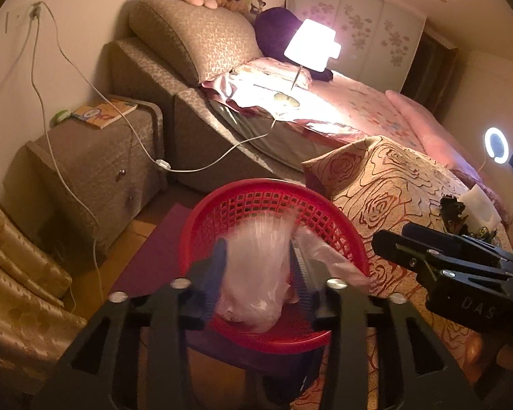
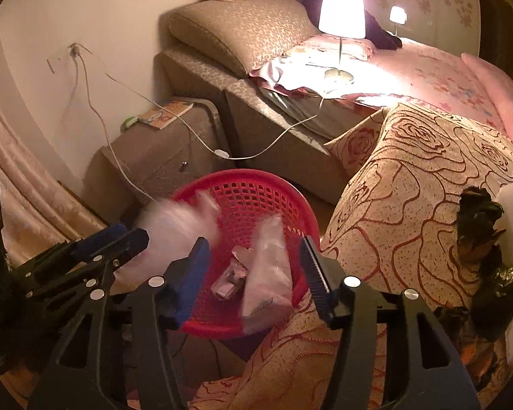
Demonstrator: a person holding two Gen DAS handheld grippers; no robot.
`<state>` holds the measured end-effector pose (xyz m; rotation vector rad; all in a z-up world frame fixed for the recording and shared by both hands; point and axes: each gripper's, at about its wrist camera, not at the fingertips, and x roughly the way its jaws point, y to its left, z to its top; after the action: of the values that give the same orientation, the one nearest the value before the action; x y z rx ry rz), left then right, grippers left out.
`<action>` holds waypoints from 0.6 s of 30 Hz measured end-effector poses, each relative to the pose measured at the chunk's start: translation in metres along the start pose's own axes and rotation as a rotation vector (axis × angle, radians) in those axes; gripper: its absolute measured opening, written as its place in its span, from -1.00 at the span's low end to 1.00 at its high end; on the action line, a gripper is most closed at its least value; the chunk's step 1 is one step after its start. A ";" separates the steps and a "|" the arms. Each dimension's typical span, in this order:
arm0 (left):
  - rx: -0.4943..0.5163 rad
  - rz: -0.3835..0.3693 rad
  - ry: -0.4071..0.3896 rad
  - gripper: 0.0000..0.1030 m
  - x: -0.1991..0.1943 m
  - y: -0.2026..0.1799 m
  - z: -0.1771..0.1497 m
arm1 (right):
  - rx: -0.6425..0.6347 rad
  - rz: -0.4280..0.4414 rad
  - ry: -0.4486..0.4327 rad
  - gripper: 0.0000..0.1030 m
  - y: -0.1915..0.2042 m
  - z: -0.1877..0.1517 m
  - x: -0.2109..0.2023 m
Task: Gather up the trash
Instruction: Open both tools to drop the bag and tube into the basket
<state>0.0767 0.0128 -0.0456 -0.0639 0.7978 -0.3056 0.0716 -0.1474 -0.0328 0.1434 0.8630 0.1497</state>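
Both grippers hang over the red basket [image 1: 277,201], which stands on the floor against the rose-patterned cloth [image 1: 403,184] at its 3 o'clock. The left gripper [image 1: 256,270] has its jaws apart, a blurred clear plastic bag [image 1: 253,273] between them; it seems to be loose of the pads, though the blur leaves that unsure. The right gripper [image 2: 256,266] also stands open above the basket, where a second clear bag [image 2: 266,273] and a small crumpled wrapper [image 2: 231,278] lie inside
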 end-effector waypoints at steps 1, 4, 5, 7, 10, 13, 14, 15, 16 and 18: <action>-0.007 -0.001 -0.002 -0.04 -0.001 0.000 0.000 | 0.003 -0.003 -0.002 0.06 -0.001 -0.001 -0.002; -0.009 -0.001 -0.014 0.07 -0.004 0.000 0.002 | 0.011 -0.007 -0.010 0.06 -0.004 -0.003 -0.008; -0.009 0.000 -0.017 0.10 -0.005 0.000 0.002 | 0.012 -0.011 -0.016 0.06 -0.005 -0.004 -0.011; -0.010 0.004 -0.027 0.13 -0.008 -0.001 0.002 | 0.016 -0.016 -0.026 0.06 -0.007 -0.005 -0.016; -0.004 0.011 -0.039 0.17 -0.011 -0.003 0.003 | 0.017 -0.027 -0.041 0.06 -0.008 -0.008 -0.024; 0.005 0.013 -0.047 0.18 -0.015 -0.007 0.004 | 0.024 -0.034 -0.056 0.07 -0.011 -0.012 -0.034; 0.010 0.014 -0.051 0.18 -0.016 -0.009 0.004 | 0.026 -0.036 -0.060 0.07 -0.012 -0.013 -0.037; 0.014 0.013 -0.055 0.19 -0.018 -0.011 0.004 | 0.027 -0.038 -0.064 0.08 -0.015 -0.014 -0.039; 0.018 0.012 -0.059 0.19 -0.020 -0.013 0.004 | 0.030 -0.043 -0.070 0.08 -0.016 -0.015 -0.043; 0.024 0.011 -0.064 0.19 -0.022 -0.016 0.004 | 0.039 -0.049 -0.083 0.10 -0.020 -0.018 -0.051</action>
<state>0.0613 0.0040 -0.0249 -0.0463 0.7304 -0.3013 0.0268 -0.1750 -0.0101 0.1640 0.7862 0.0807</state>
